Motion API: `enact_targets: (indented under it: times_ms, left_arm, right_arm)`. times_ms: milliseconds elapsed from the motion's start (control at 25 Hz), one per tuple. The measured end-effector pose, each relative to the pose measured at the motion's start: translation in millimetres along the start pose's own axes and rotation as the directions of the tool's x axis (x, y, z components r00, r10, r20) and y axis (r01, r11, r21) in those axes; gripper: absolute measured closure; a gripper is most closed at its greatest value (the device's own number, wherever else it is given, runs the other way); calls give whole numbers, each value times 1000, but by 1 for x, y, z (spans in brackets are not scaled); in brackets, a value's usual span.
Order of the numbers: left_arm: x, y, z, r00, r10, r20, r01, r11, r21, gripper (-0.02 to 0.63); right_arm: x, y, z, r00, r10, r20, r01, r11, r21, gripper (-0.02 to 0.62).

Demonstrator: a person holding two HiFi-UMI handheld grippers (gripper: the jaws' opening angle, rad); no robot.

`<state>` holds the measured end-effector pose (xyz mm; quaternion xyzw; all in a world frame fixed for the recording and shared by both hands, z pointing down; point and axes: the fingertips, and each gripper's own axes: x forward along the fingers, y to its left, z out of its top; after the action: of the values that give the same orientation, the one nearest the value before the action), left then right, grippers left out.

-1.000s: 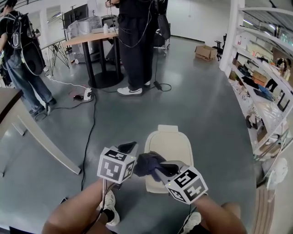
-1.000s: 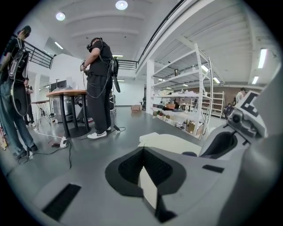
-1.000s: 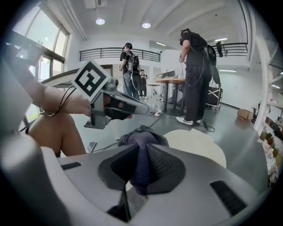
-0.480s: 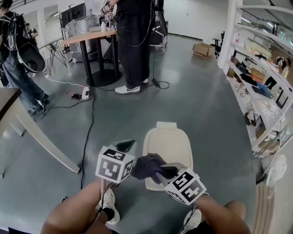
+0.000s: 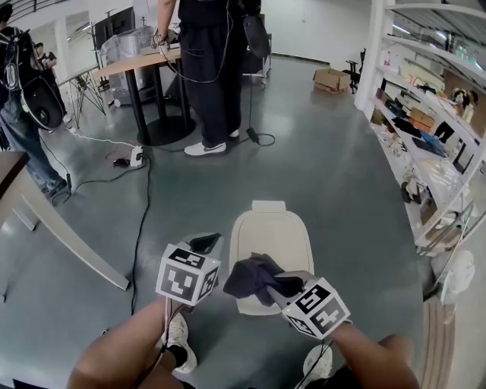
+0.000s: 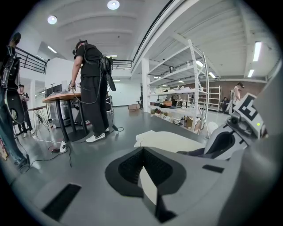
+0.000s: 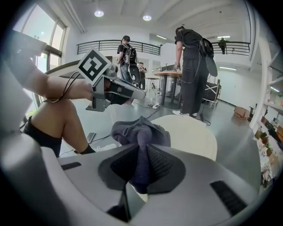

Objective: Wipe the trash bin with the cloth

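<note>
The right gripper (image 5: 282, 283) has its jaws pinched tight on a bunched dark cloth (image 5: 247, 276). It holds the cloth just over the near end of the cream trash bin (image 5: 273, 234) on the floor, likely to rub its lid. The left gripper (image 5: 206, 243) waits beside the bin – jaws together, holding nothing – probably to keep out of the way.

Bright, even indoor light from ceiling lamps (image 6: 113, 5) and window (image 7: 37, 33). Soft sheen on floor (image 5: 326, 175), shadows faint. Strong fisheye bending; dark vignette at gripper-view corners. Left gripper (image 6: 141, 152) housing slightly soft near lens.
</note>
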<state>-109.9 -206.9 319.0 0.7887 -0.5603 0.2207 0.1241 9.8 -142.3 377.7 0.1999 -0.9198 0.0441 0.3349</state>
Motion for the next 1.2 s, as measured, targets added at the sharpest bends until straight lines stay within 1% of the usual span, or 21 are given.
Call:
enact_targets:
  times_ms: [240,680,880,1000,1080,1200]
  left_arm:
    - [5,-16,0,1000,-29,-11,30,999,37,607]
    - [12,-44,8,998,-66,-10,67,996,66,606]
    - [15,-60,11,996,-89,-11,90,992,85,606]
    - [13,-64,17,996,-91,4,90,991,97,606]
    - [10,-62,18,996,-83,13,81,992,101,606]
    - [6,-58,14,997,-71,12,69,993,92,606]
  right_arm:
    - [-14,-11,-11,999,-36,-14,37,999,18,543]
    - [-42,-40,-41,993,-116,-36,118,991,68,543]
    - [-56,-54,-56,985,-165,-59,170,981,92,543]
    - [-66,-62,-63,977,-199,-72,206,973,105,543]
    - [-72,-65,-63,975,-216,-53,221,969,115,543]
    - [-79,-64,-53,972,-235,7,232,965,123,543]
